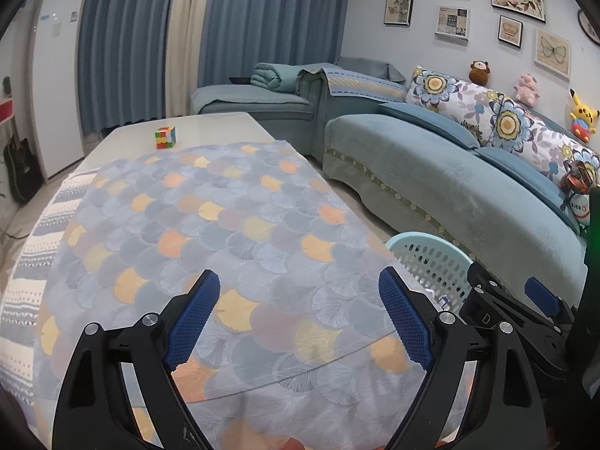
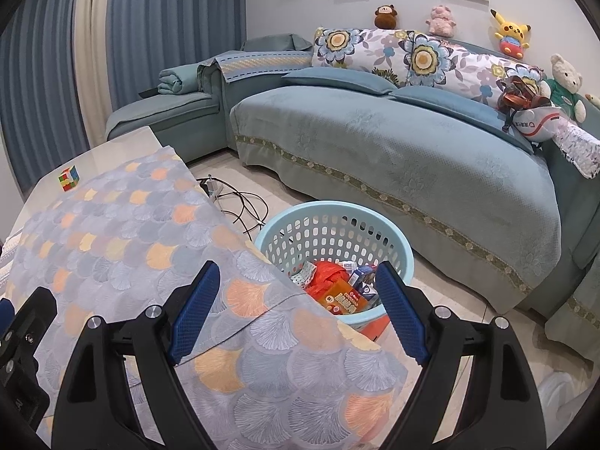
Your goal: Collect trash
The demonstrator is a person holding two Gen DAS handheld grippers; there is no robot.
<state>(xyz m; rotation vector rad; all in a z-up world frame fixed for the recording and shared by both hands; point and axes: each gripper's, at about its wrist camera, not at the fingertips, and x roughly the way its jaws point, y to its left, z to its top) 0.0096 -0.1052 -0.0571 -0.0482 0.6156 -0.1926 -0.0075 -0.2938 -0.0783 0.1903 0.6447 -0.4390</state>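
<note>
The trash (image 2: 339, 288) is seen inside a light-blue perforated basket (image 2: 397, 242) that stands on the tiled floor (image 2: 450, 300), just beside the bench's right edge and between the bench and the sofa. An orange plastic bag, an orange printed packet and some small cartons are piled in it; the rest of the contents cannot be made out. In the left wrist view only the basket's rim (image 1: 423, 240) shows past the bench's right edge.

The bench (image 1: 187, 125) is covered over most of its top by a cloth (image 1: 232, 232) with a scallop pattern in grey, blue and orange, and its far end is left bare. 1 colour cube (image 1: 165, 137) sits on that bare part, near the far edge.

The left hand-held gripper (image 1: 300, 318) is held above the cloth with its 2 blue pads wide apart and nothing between them. The right hand-held gripper (image 2: 298, 311) is held over the bench's right edge, likewise spread wide and empty, with the basket seen between its fingers.

Cables (image 2: 240, 202) lie on the floor beyond the basket. A teal sofa (image 2: 412, 157) with floral cushions and plush toys is set along the wall.
</note>
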